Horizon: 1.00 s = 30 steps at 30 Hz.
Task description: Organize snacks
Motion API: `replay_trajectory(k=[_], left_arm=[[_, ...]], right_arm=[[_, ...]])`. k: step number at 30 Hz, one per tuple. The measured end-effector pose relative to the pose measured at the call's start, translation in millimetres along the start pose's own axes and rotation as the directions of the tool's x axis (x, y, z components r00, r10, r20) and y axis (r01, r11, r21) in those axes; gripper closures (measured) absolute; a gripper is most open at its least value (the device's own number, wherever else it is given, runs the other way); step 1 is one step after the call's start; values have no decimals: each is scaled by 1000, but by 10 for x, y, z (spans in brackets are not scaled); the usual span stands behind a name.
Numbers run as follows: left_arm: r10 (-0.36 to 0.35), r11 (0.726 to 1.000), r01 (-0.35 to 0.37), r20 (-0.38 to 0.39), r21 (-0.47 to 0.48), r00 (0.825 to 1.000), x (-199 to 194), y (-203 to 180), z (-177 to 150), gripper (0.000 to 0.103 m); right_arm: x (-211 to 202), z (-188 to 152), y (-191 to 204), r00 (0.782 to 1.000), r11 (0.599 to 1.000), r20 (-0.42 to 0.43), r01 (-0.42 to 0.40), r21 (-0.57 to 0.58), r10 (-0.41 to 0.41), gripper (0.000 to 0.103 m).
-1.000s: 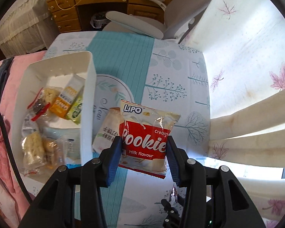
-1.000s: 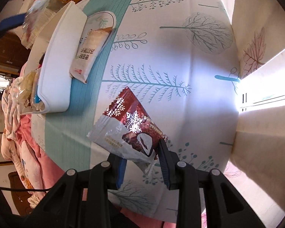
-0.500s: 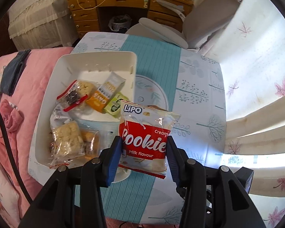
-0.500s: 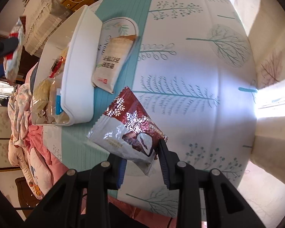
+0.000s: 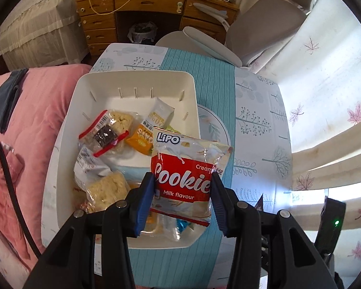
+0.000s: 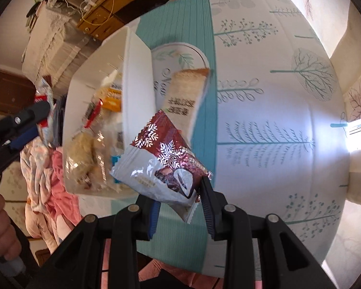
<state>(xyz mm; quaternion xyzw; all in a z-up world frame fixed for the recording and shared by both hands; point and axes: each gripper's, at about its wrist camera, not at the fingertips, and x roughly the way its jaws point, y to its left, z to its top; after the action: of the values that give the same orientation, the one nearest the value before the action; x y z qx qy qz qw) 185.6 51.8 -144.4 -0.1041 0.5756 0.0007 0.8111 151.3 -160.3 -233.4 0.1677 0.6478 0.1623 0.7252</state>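
Two light, crinkly packets are clamped at their lower edges: left gripper (image 5: 181,198) grips cookie packet (image 5: 189,178) above white bin (image 5: 132,82), right gripper (image 6: 180,207) pinches snowflake packet (image 6: 163,161) beside it

The worktop (image 5: 260,130) wears a cloth printed with trees and a teal stripe down the middle. Beyond its far edge stands a grey chair (image 5: 257,31), and behind that a wooden desk (image 5: 137,7) strewn with cables. On the left lies a pink quilt (image 5: 33,110). A leaf-patterned curtain (image 5: 325,67) hangs on the right.
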Motion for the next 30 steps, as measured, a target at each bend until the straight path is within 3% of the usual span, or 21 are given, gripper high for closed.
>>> replay_trajectory(k=[14,30], left_arm=[[-72,990,71,0,125,997,45,649,108,59],[-88,989,91,-34,118,996,184,1197,21,57]], right_arm=[[70,73,747,977,991,189,-114,72,98,71],[304,-59,1300,977,991,170,-136,13,132,71]])
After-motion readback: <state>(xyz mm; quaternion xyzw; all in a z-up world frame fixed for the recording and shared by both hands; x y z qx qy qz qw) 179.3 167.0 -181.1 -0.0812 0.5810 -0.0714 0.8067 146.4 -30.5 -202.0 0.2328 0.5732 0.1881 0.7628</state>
